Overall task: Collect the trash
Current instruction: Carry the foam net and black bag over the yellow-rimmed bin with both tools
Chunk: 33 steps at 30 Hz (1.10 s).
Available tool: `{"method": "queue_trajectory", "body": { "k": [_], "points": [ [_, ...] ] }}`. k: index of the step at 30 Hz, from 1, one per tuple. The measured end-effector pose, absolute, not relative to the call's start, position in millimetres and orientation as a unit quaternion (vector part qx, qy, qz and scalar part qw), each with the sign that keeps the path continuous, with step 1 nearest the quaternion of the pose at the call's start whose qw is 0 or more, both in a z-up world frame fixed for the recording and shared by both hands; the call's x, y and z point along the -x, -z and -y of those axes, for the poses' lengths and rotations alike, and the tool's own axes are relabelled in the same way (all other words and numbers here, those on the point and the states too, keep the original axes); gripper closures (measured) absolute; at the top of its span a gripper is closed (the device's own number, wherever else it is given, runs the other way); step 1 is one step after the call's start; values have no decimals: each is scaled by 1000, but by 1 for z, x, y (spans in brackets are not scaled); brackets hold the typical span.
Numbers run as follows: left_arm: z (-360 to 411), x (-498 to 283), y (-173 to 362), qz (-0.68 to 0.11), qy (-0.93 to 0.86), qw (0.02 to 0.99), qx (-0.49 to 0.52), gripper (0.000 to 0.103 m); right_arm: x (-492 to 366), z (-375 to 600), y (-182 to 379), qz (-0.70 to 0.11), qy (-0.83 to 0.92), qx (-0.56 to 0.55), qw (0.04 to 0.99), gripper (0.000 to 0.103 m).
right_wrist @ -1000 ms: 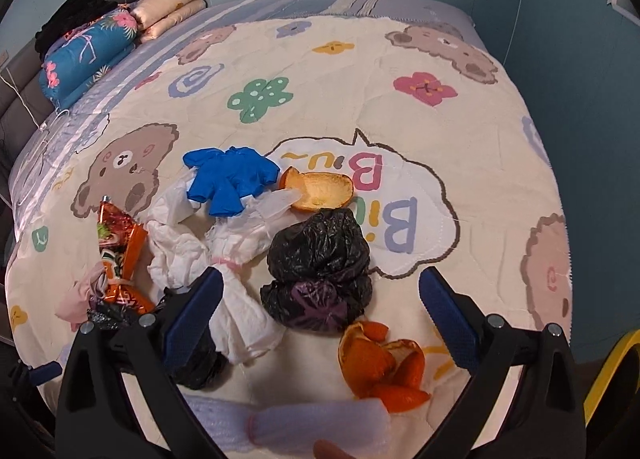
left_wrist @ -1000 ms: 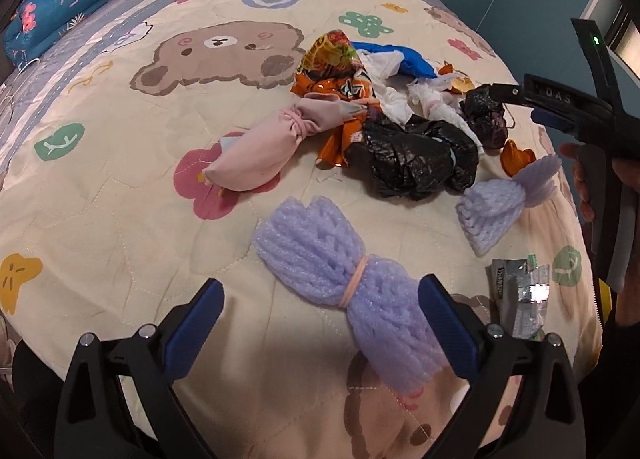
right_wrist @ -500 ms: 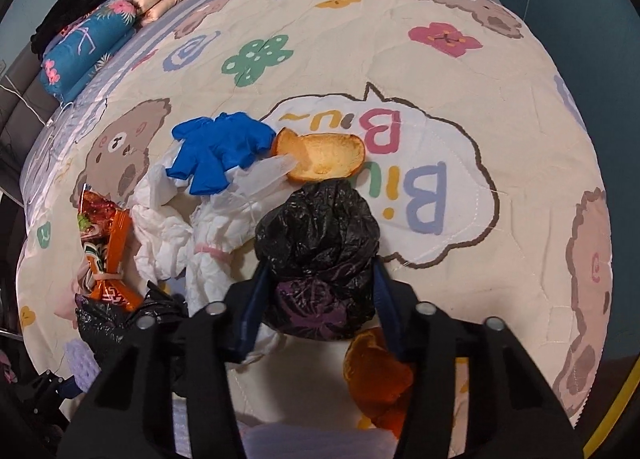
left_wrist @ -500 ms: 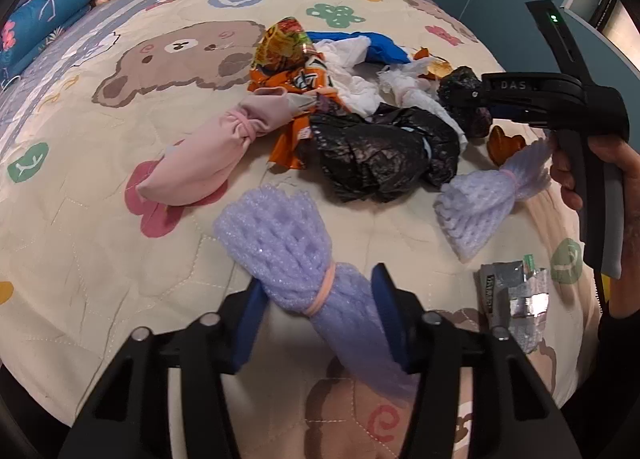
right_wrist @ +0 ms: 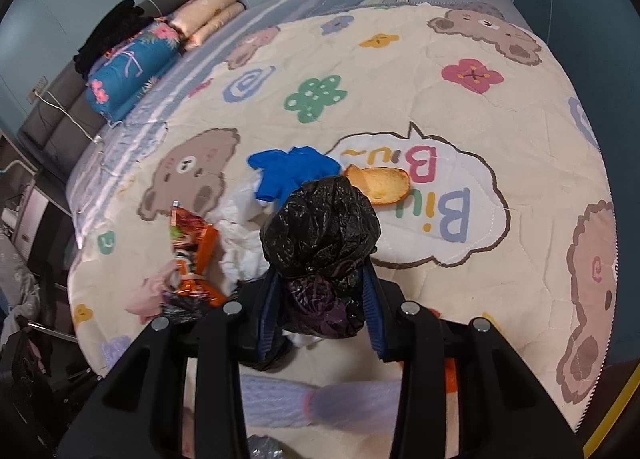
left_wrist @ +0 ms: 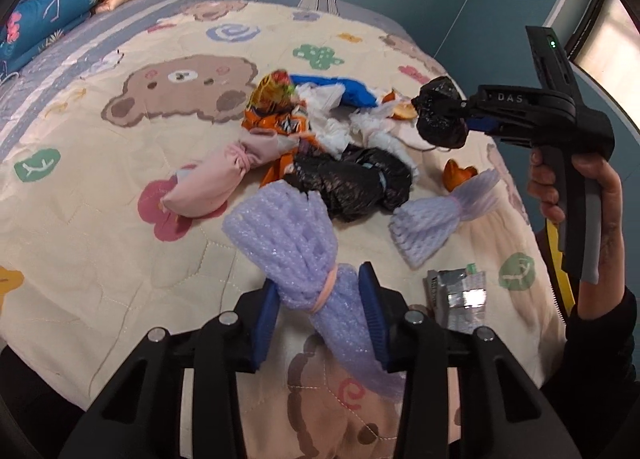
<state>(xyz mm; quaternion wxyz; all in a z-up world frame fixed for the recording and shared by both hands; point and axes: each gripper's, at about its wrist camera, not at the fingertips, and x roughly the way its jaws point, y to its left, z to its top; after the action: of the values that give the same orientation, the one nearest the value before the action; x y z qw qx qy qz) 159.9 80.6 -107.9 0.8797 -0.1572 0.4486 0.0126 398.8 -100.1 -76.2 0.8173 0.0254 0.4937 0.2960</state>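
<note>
Now your left gripper (left_wrist: 320, 313) has just been closing its jaws, and they clamp the lilac foam net (left_wrist: 296, 251) at its rubber-banded waist, the bundle lifted off the bed (left_wrist: 80, 219). Past it, from left to right on the quilt, lie a pink knotted bag (left_wrist: 216, 183), an orange snack wrapper (left_wrist: 276, 115), a black bag (left_wrist: 352, 183) and a second foam net (left_wrist: 436, 215). Your right gripper (right_wrist: 320, 311) has likewise just been closing, and its jaws grip a small black bag (right_wrist: 320, 227) held clear above the quilt, with your right hand (left_wrist: 576, 187) around the handle.
</note>
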Motion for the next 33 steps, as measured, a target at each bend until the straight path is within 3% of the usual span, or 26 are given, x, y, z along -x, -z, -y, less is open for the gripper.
{"method": "queue_trajectory", "body": {
  "k": [17, 33],
  "points": [
    [-56, -161, 46, -399, 35, 908, 122, 67, -333, 183, -11, -427, -282, -100, 853, 67],
    [42, -189, -15, -334, 133, 930, 74, 67, -235, 343, -73, -336, -180, -130, 915, 67]
  ]
}}
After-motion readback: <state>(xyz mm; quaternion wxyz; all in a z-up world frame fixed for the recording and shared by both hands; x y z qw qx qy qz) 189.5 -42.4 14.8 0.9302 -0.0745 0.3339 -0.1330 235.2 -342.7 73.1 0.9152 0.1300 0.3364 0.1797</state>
